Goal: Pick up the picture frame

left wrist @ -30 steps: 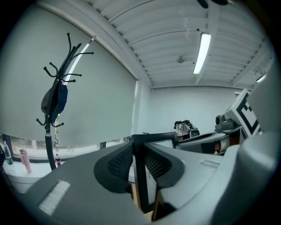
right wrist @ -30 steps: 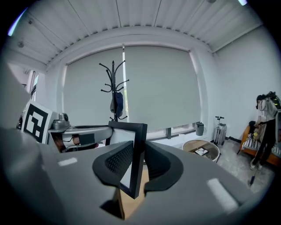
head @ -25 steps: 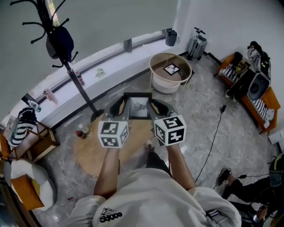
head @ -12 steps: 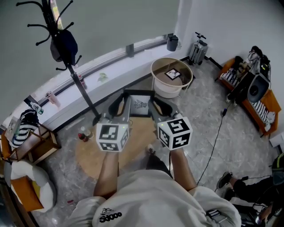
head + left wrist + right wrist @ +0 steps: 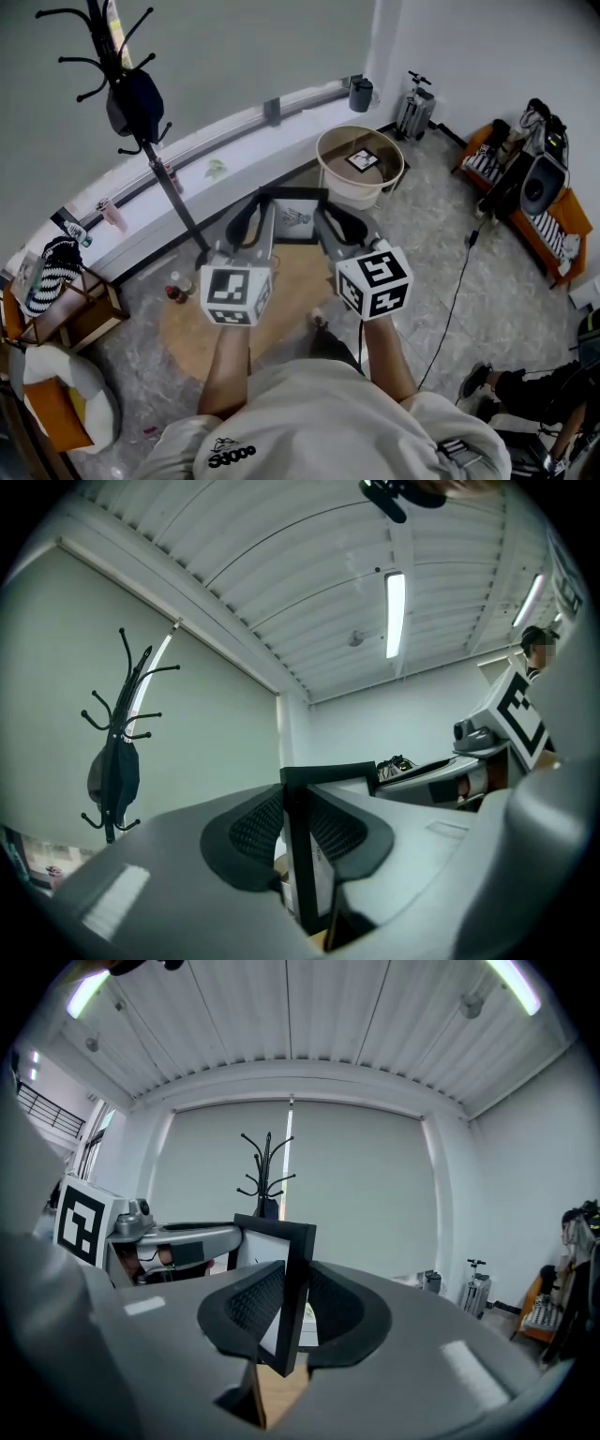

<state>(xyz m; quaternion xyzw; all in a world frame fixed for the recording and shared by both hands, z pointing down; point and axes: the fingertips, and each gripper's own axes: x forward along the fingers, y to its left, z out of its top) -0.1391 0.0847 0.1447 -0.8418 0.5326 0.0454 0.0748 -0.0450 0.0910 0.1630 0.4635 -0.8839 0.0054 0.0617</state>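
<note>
Hanging in the air before the person, the black picture frame (image 5: 294,217) is held upright above a round wooden surface (image 5: 187,328), with a pale print shown inside it. Its left side bar is clamped by the left gripper (image 5: 253,219) and its right side bar by the right gripper (image 5: 336,222). In each gripper view the dark ribbed pads are seen pressed against the thin edge of the frame. A coat rack (image 5: 141,103) is seen to the left, and a round white tub-shaped table (image 5: 361,178) beyond the frame.

Black picture frame (image 5: 295,217) held upright in midair.
</note>
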